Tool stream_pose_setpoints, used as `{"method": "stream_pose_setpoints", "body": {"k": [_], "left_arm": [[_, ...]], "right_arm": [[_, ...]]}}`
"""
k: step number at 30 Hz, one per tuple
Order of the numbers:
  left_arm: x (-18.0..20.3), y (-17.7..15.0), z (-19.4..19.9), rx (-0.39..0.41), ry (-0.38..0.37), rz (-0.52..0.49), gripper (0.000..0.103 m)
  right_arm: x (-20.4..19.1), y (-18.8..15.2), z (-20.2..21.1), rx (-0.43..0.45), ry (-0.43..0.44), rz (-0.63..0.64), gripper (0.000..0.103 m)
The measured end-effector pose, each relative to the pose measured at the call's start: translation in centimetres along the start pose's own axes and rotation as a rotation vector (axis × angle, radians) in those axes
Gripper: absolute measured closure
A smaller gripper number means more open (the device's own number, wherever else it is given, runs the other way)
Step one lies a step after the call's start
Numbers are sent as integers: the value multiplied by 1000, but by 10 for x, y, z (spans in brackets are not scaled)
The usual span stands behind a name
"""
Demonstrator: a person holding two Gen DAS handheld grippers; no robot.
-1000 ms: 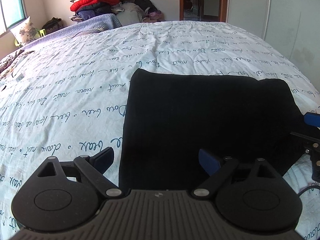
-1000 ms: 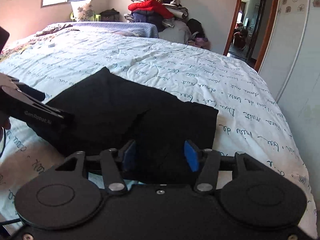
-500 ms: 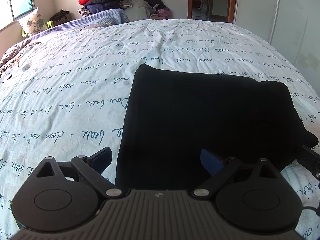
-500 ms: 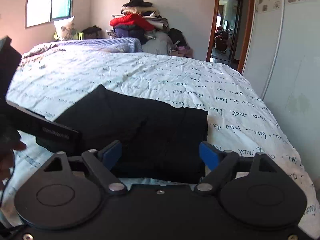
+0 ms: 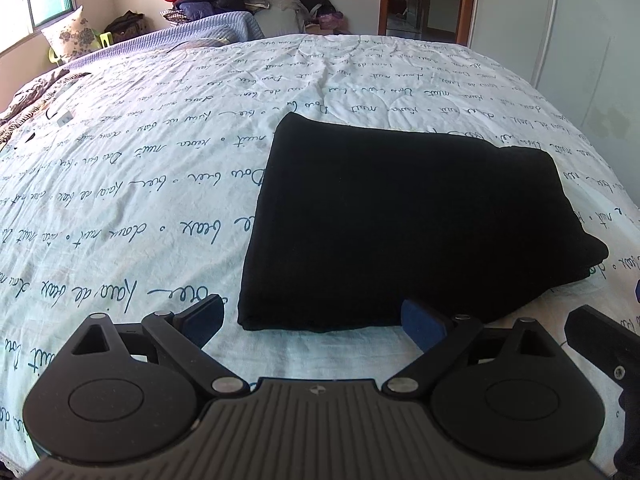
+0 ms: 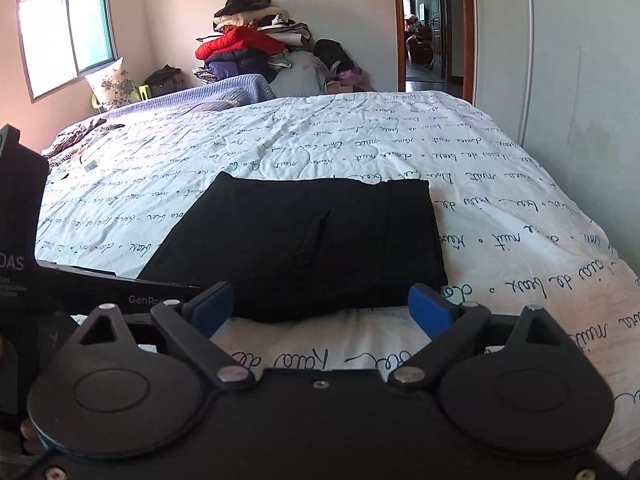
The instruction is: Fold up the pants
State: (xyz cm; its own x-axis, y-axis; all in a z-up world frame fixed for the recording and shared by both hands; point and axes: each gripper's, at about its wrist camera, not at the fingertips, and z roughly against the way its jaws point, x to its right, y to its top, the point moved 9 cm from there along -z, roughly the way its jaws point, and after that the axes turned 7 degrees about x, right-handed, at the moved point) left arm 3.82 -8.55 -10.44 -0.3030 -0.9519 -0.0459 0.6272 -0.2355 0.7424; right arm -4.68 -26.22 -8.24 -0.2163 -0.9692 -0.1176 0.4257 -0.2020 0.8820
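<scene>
The left claw (image 5: 310, 318) stands wide apart with nothing between its blue pads, hovering just short of the near edge of the pants (image 5: 404, 224); the right claw (image 6: 322, 306) is likewise spread, its jaws having just been opening, and nothing sits between them either, the cloth lying just beyond the tips; the pants rest on the bed cover (image 5: 160, 168) as a compact black rectangle, layers stacked and edges fairly square, so the folding looks done or very nearly so; what may remain, at a guess, is a little tidying of the right-hand corner, where the stack bulges outward in the left view; the right view shows what the left cannot: a seam or pocket slit (image 6: 316, 232) running down the top layer and a vertical fold line near the right edge; it also shows the body of the left tool at its left side; the left view alone shows the thick, rounded side of the stack (image 5: 576, 252) and a black part of the right tool at its right edge.
</scene>
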Motion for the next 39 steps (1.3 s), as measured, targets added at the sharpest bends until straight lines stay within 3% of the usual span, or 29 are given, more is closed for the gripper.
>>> {"method": "stream_pose_setpoints", "body": {"k": [5,12,18,25,39], "left_arm": [[-1,-11,8,-12,7,-1,7],[-4,-30,15,-27,41,-10,6],[-9,-40,15,-45,56,18,6],[-12,-43,13,-43,60,34,4],[-22,-37,16,-26,83,39,5]], "right_arm": [[-4,-10,5,-10,-14,-41,6],[-9,-23,10,-12,-66,5,6],[-12,-34,7,-43,-30,-36,6],[-15,-46,-1,-49,-49,12,6],[-1,-29,-3,-26,-74,-23,6]]}}
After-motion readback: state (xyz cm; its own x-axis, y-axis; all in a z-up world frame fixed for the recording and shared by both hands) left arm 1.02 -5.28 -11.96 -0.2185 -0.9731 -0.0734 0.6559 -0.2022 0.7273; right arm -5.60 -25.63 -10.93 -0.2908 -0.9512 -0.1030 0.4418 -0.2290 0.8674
